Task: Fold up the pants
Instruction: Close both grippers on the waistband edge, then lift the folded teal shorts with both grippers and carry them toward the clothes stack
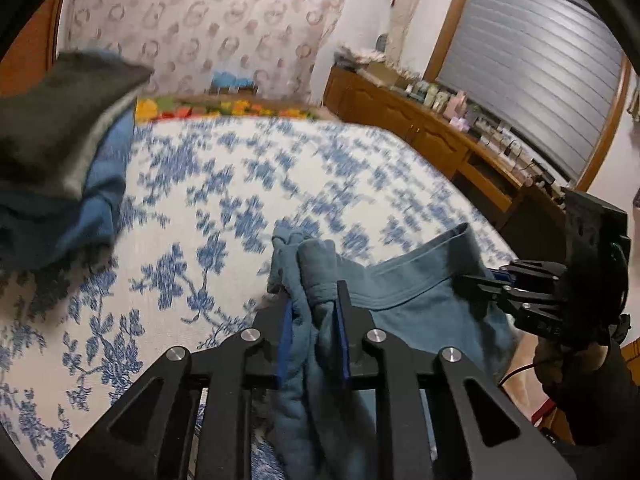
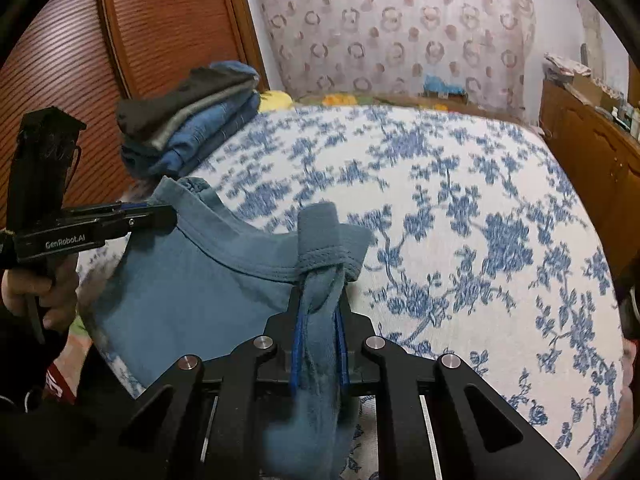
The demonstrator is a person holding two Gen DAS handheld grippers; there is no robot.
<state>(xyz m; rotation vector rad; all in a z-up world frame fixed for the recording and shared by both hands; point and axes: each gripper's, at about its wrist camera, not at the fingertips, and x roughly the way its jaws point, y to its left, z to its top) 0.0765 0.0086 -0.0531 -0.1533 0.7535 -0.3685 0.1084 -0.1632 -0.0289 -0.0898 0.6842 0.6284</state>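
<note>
Our left gripper [image 1: 314, 300] is clamped on a bunched corner of the blue pants [image 1: 416, 304], and our right gripper [image 2: 320, 308] pinches the other corner. The pants hang between them over the floral bedspread [image 2: 460, 208], with a stack of folded clothes [image 2: 188, 120] at ten o'clock.

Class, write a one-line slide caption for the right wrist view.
Both grippers pinch the waistband of blue pants above a floral bedspread.

the left gripper [image 1: 314, 300] is closed, with cloth pinched between its fingers. the right gripper [image 2: 320, 300] is closed the same way. both are held level, side by side, pointing forward.
</note>
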